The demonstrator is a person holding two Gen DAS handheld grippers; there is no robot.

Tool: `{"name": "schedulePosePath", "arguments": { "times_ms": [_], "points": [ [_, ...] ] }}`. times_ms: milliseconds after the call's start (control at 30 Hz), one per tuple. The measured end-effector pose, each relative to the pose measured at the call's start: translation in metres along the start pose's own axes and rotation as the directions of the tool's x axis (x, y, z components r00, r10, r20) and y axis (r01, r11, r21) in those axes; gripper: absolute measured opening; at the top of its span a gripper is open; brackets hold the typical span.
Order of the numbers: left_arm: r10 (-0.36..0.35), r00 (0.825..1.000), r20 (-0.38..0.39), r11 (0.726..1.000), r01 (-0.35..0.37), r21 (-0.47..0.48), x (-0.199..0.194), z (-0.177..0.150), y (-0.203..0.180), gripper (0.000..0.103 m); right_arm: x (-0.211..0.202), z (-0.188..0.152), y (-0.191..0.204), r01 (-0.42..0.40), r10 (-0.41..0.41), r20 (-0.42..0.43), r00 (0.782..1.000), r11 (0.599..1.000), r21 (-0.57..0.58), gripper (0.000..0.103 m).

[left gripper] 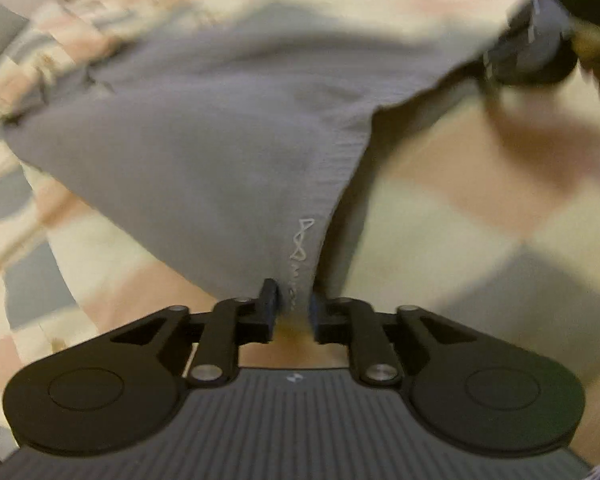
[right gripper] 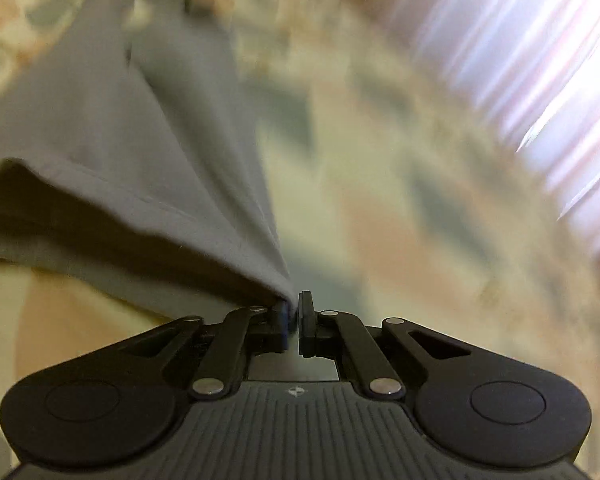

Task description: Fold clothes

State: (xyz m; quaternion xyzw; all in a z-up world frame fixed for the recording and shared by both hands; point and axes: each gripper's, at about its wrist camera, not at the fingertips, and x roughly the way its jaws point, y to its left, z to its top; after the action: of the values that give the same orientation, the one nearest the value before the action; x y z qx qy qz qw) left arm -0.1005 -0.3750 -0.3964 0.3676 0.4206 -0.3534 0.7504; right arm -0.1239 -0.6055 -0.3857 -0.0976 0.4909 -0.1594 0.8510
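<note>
Grey ribbed fabric of one garment is seen in both wrist views, spread over a checked bedcover of cream, pink and grey squares. Two grippers are counted. Nearest in the left wrist view, the left gripper is clenched on a narrow corner of the garment, beside a small pale stitched logo. In the right wrist view, the right gripper is pinched on another corner, from which a hemmed edge runs away to the left. Between the two held corners a curved edge of the garment is lifted, with bare bedcover open beside it. Farther off, the right gripper is visible, blurred, at the cloth's far corner. Beyond, pale pleated curtains are seen.
</note>
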Motion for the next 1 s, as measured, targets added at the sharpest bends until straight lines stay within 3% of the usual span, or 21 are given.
{"name": "schedulePosePath", "arguments": {
  "times_ms": [33,67,167,233,267,333,367,400,433,500,533,567,633,700,733,767,800,833,867,900,1000],
  "points": [
    [-0.019,1.0,0.007,1.0,0.019,0.007,-0.004,-0.006,0.003,0.016,0.011,-0.006,0.003,-0.026,0.025,-0.043,0.999,0.999,-0.022,0.007],
    [-0.038,0.999,0.015,0.999,0.038,0.015,-0.009,-0.013,0.006,0.02,0.015,-0.009,0.009,-0.025,0.021,-0.051,0.998,0.997,-0.07,0.021],
    [-0.12,0.993,0.019,0.992,0.12,-0.024,-0.019,-0.029,0.025,0.031,0.006,-0.013,0.019,0.061,-0.064,-0.011,0.998,0.982,-0.179,0.055],
    [-0.211,0.977,0.026,0.967,0.213,-0.142,-0.022,-0.036,0.049,0.035,-0.004,-0.019,0.006,0.022,-0.027,-0.032,0.999,0.989,-0.148,0.06],
    [-0.271,0.962,0.031,0.933,0.27,-0.237,-0.02,-0.037,0.064,0.037,-0.007,-0.021,0.0,0.006,-0.011,-0.041,0.999,0.994,-0.11,0.061],
    [-0.403,0.911,0.088,0.786,0.394,-0.477,-0.007,-0.039,0.096,0.037,-0.013,-0.022,-0.025,-0.086,0.09,-0.045,0.995,0.992,0.092,0.061],
    [-0.465,0.874,0.142,0.666,0.451,-0.594,0.003,-0.043,0.112,0.038,-0.016,-0.028,-0.04,-0.175,0.185,-0.016,0.983,0.953,0.246,0.061],
    [-0.511,0.834,0.208,0.534,0.498,-0.683,0.013,-0.049,0.124,0.039,-0.02,-0.036,-0.054,-0.256,0.265,0.033,0.964,0.881,0.398,0.062],
    [-0.531,0.807,0.258,0.424,0.518,-0.743,0.023,-0.055,0.132,0.041,-0.018,-0.044,-0.067,-0.329,0.335,0.092,0.938,0.772,0.543,0.063],
    [-0.523,0.799,0.298,0.295,0.497,-0.816,0.038,-0.065,0.138,0.041,-0.009,-0.059,-0.09,-0.43,0.418,0.228,0.88,0.495,0.755,0.063],
    [-0.522,0.796,0.306,0.254,0.488,-0.835,0.045,-0.071,0.137,0.041,0.001,-0.067,-0.096,-0.444,0.417,0.285,0.863,0.355,0.823,0.063],
    [-0.525,0.784,0.33,0.194,0.488,-0.851,0.051,-0.077,0.137,0.041,0.012,-0.069,-0.1,-0.443,0.415,0.312,0.855,0.27,0.855,0.063],
    [-0.528,0.76,0.377,0.071,0.483,-0.873,0.063,-0.088,0.135,0.045,0.034,-0.073,-0.101,-0.42,0.422,0.323,0.847,0.158,0.894,0.063],
    [-0.531,0.735,0.421,-0.025,0.483,-0.875,0.075,-0.09,0.13,0.048,0.043,-0.079,-0.092,-0.407,0.432,0.325,0.841,0.112,0.906,0.063],
    [-0.535,0.728,0.428,-0.044,0.482,-0.875,0.08,-0.087,0.127,0.045,0.048,-0.082,-0.085,-0.399,0.434,0.326,0.84,0.085,0.913,0.063],
    [-0.536,0.728,0.427,-0.038,0.484,-0.874,0.083,-0.082,0.124,0.038,0.053,-0.082,-0.079,-0.406,0.435,0.343,0.833,0.058,0.912,0.062],
    [-0.54,0.738,0.404,-0.003,0.479,-0.878,0.084,-0.074,0.124,0.03,0.056,-0.08,-0.073,-0.415,0.439,0.357,0.825,0.041,0.909,0.061],
    [-0.543,0.75,0.379,0.036,0.472,-0.881,0.081,-0.069,0.125,0.01,0.059,-0.078,-0.068,-0.423,0.443,0.37,0.817,0.024,0.906,0.049],
    [-0.543,0.762,0.353,0.08,0.465,-0.881,0.075,-0.066,0.126,0.004,0.062,-0.074,-0.063,-0.423,0.447,0.373,0.813,0.015,0.906,0.022],
    [-0.536,0.769,0.35,0.114,0.477,-0.872,0.068,-0.064,0.129,0.004,0.06,-0.072,-0.061,-0.42,0.444,0.371,0.815,0.012,0.908,0.01],
    [-0.469,0.81,0.351,0.287,0.516,-0.807,0.013,-0.059,0.147,0.004,0.041,-0.07,-0.062,-0.435,0.411,0.386,0.826,0.027,0.9,0.006]
  ]
}}
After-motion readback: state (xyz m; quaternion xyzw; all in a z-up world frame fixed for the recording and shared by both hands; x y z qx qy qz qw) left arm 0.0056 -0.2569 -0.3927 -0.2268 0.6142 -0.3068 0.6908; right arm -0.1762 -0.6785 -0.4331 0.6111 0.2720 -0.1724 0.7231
